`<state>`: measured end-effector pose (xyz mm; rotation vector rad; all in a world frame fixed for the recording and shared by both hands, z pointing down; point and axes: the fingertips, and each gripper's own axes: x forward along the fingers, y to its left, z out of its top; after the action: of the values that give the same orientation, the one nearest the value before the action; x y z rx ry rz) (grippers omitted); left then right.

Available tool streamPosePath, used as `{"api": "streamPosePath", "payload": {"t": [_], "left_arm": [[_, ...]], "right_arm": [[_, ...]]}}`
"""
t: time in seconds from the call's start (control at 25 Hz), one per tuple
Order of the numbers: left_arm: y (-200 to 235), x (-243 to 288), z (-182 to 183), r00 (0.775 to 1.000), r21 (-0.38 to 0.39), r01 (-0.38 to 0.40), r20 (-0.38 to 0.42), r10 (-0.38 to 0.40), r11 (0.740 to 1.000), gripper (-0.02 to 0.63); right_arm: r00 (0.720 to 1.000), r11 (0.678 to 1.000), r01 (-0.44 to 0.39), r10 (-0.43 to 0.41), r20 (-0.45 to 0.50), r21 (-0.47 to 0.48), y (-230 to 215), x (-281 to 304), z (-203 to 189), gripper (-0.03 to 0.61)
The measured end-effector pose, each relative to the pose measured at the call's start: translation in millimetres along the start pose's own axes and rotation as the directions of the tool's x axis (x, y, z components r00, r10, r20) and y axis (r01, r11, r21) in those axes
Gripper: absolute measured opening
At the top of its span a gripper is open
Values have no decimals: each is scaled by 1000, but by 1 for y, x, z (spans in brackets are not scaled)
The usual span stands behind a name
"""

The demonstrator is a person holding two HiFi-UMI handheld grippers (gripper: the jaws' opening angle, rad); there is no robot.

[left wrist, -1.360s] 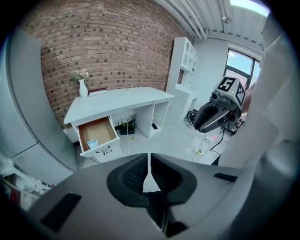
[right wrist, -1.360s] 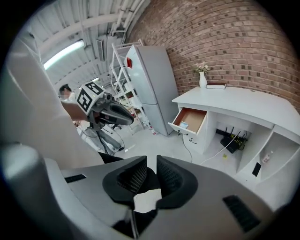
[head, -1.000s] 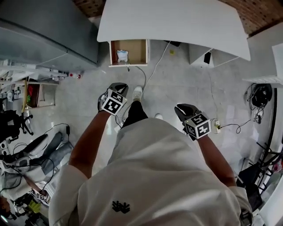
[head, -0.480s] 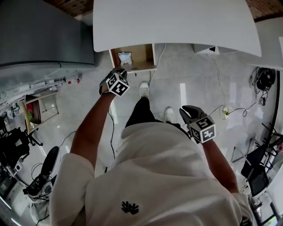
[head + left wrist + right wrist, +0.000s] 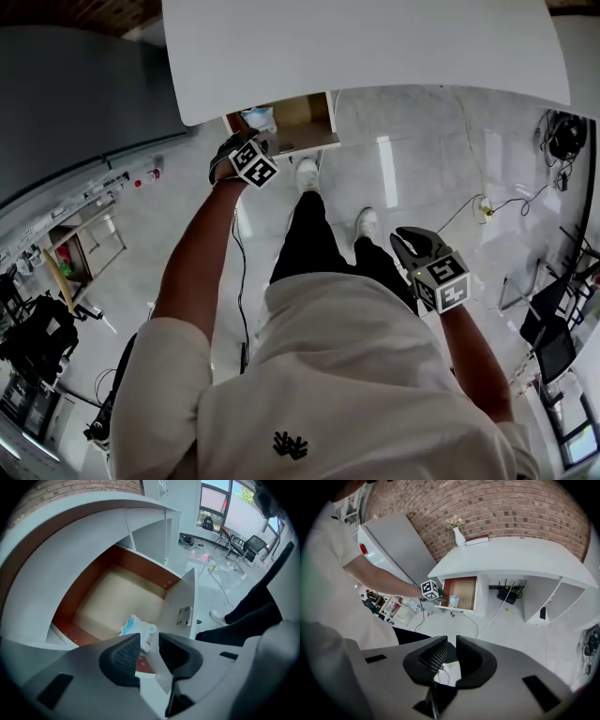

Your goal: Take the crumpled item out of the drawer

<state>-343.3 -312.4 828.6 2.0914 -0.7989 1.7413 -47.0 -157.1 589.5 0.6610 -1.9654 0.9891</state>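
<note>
The drawer (image 5: pixel 298 114) stands open under the white desk, its wooden floor (image 5: pixel 117 597) bare but for the crumpled white and blue item (image 5: pixel 138 629), which lies near the front edge. It also shows as a pale lump (image 5: pixel 261 119) and small from afar (image 5: pixel 453 601). My left gripper (image 5: pixel 249 141) hangs over the drawer's front, pointing steeply down. Its jaws have just been opening, and the left gripper (image 5: pixel 150 645) is open, with the item showing just past the tips and no pad on it. My right gripper (image 5: pixel 411 242) hangs beside my leg; its jaws (image 5: pixel 451 641) stand narrowly apart, empty.
The white desk top (image 5: pixel 366 47) overhangs the drawer. A grey cabinet (image 5: pixel 84 94) stands to the left. Cables (image 5: pixel 236 244) and a power strip (image 5: pixel 485 208) lie on the glossy floor, and chairs (image 5: pixel 553 337) stand at the right. My shoes (image 5: pixel 306 173) are just before the drawer.
My left gripper has gone forward and down to the drawer's front edge. I have stepped closer to the desk, and the right gripper has drifted right and lower.
</note>
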Motion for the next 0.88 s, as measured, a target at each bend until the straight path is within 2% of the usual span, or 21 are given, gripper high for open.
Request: {"api": "streamPosePath", "payload": {"t": [0.2, 0.44, 0.6, 0.88], "left_arm": [[18, 33, 1, 1000, 59, 1, -27, 0, 998, 133], [26, 72, -1, 997, 114, 38, -75, -29, 993, 133], [25, 90, -5, 991, 164, 55, -127, -35, 985, 133], [22, 114, -12, 972, 221, 79, -233, -26, 972, 133]], "right_arm": [[1000, 999, 4, -4, -9, 31, -4, 18, 1, 80], [998, 997, 6, -2, -56, 72, 0, 33, 2, 80], [995, 997, 1, 8, -103, 83, 0, 35, 0, 80], [994, 994, 21, -9, -110, 105, -4, 40, -5, 80]]}}
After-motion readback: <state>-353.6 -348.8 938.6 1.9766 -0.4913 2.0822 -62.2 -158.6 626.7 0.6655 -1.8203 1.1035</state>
